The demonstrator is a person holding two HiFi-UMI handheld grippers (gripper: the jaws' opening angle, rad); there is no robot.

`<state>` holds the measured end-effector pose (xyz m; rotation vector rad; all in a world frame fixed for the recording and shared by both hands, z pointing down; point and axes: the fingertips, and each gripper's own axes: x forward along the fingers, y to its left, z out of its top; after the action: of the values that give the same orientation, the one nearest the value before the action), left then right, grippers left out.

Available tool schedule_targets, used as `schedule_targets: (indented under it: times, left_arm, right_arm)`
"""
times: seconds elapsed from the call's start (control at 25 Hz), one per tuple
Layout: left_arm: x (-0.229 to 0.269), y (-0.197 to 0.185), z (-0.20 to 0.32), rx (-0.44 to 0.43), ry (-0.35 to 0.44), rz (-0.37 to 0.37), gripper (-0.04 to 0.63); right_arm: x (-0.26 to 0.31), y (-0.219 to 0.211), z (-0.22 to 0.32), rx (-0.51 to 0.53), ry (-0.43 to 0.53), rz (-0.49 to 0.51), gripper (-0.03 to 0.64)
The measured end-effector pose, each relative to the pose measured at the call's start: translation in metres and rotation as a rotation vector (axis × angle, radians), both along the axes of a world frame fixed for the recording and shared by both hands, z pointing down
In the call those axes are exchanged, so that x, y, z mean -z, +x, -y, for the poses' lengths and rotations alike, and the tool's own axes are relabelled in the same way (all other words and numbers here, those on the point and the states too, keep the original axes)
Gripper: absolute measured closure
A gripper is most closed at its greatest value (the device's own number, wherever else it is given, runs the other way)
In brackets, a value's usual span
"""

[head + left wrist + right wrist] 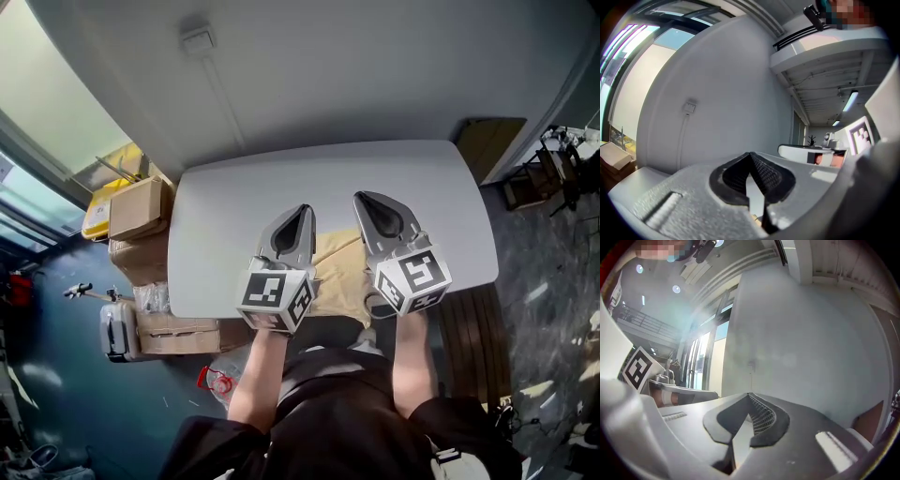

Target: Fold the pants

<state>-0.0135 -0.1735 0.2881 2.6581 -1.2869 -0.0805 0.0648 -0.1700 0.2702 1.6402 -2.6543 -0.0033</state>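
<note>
I'm holding the left gripper (302,214) and the right gripper (367,199) side by side above the worktop (328,173), both pointing level. The left fingers (768,176) are pressing together at the tips with nothing pinched there, and the right fingers (764,418) are meeting the same way, empty.

The pants (342,267) are lying low in the frame at the worktop's near edge, a beige patch showing between the two grippers and mostly hidden under them. I'm reading that as either a finished bundle or cloth waiting for another fold; I can't tell which.

Either way, I'm keeping both grippers matched and level. Above the pants the worktop is running bare to its far edge. Cardboard boxes (136,208) are crowding the left side and wooden slats (473,328) the lower right.
</note>
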Motion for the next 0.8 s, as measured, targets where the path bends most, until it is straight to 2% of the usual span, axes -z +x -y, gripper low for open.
schedule_targets:
  times: [0.32,0.8]
  left_arm:
    - [0.016,0.015,0.009,0.015,0.04,-0.003,0.591]
    - [0.008,0.021,0.024,0.054,0.035,0.027,0.591]
  right_arm:
    - [0.003,0.019,0.012,-0.062,-0.012,0.006,0.614]
    - [-0.007,0.025,0.022,-0.052,-0.031,0.011,0.614]
